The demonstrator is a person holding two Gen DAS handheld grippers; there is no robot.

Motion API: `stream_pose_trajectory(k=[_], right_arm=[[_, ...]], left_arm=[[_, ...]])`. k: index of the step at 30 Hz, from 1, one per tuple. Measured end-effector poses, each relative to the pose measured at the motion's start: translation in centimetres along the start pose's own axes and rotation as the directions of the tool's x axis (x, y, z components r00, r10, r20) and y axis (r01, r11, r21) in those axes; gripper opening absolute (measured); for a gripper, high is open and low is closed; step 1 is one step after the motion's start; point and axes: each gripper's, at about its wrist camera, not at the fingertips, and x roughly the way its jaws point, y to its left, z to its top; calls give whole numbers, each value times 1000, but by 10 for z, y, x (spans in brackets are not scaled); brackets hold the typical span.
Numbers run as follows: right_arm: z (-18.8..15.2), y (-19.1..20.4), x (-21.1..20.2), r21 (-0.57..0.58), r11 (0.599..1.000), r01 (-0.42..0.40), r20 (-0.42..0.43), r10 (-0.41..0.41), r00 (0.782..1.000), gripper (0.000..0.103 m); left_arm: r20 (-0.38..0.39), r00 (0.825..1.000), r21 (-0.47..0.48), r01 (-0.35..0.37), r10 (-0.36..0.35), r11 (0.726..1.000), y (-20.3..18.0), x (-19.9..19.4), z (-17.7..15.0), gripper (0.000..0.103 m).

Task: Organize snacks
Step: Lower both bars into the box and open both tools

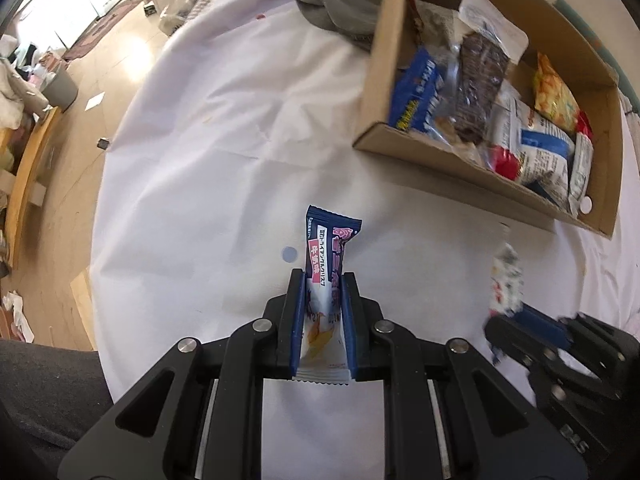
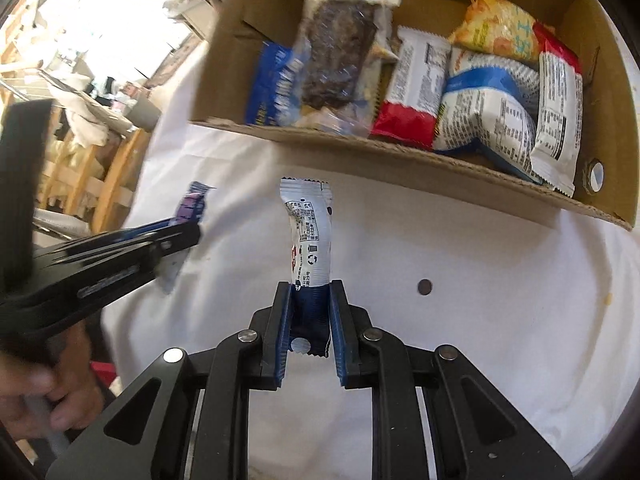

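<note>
1. Left wrist view: the left gripper (image 1: 323, 312) is clenching its fingers (image 1: 295, 320) on a slim, crinkly foil snack packet (image 1: 329, 264), navy at the far end with pink lettering, white with an orange print near the serrated tail. The blue ribbed pads are pressing its flat sides, and the packet is sticking out past the fingertips above the desk (image 1: 208, 152), which is wearing a creased white cloth.

2. Same view: a shallow corrugated cardboard box (image 1: 400, 80) is sitting on the desk at upper right, well apart from the held packet. It is holding glossy pouches: a blue bag (image 1: 418, 96), a clear wrapper with a dark brown bar (image 1: 480, 80), and a yellow puffed bag (image 1: 556, 92). A crumpled grey cloth (image 1: 344, 8) is lying beside the box's far corner. The right gripper (image 1: 516, 312) is showing blurred at lower right, its fingers closed on a white printed packet.

3. Right wrist view: the right gripper (image 2: 310, 320) is grasping a narrow white-and-navy sachet (image 2: 310, 240), matte-shiny, with small black print and a zigzag-cut end. The blue grooved fingers (image 2: 280, 328) are squeezing its navy lower part; the white end is pointing toward the box's rough-torn front wall (image 2: 360, 152).

4. Same view: inside the box, a red-and-white bar wrapper (image 2: 416, 88), a plump white-and-blue pouch (image 2: 488, 108) and an orange bag (image 2: 500, 28) are lying side by side, touching. The left gripper (image 2: 180, 232), blurred, is entering from the left, with a hand (image 2: 44, 396) gripping its handle.
</note>
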Motion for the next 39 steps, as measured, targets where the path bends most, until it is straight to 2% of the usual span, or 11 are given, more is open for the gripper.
stream_pose_trajectory(k=[8, 11, 14, 18, 21, 25, 29, 32, 36, 39], right_arm=[[2, 0, -36, 12, 997, -73, 125, 71, 990, 20], [2, -2, -53, 24, 995, -99, 188, 92, 978, 19], [7, -9, -69, 58, 993, -105, 267, 86, 960, 19], [13, -24, -85, 107, 989, -103, 345, 60, 937, 20], [20, -34, -92, 133, 985, -108, 375, 51, 926, 20], [25, -47, -98, 154, 982, -111, 398, 41, 916, 20], [33, -58, -104, 167, 980, -106, 408, 29, 912, 20], [41, -63, -100, 183, 978, -102, 403, 20, 915, 20], [44, -67, -90, 207, 973, -105, 381, 19, 924, 20], [45, -69, -83, 218, 972, -90, 362, 5, 932, 20]], left_arm=[[140, 990, 3, -12, 11, 1000, 4, -27, 1, 14], [213, 977, -6, -2, 3, 1000, 6, -42, 3, 14], [291, 957, 4, -12, 10, 1000, 2, -57, 6, 14], [348, 937, 10, -17, 12, 1000, -1, -73, 12, 14], [365, 931, 21, 26, -32, 999, -3, -82, 23, 14], [389, 919, 75, 37, -63, 996, -16, -94, 36, 14], [387, 917, 125, 47, -92, 991, -31, -97, 52, 14], [365, 923, 162, 65, -121, 985, -42, -91, 63, 14], [324, 928, 193, 128, -186, 973, -54, -71, 69, 14], [339, 923, 199, 118, -181, 973, -58, -58, 67, 14]])
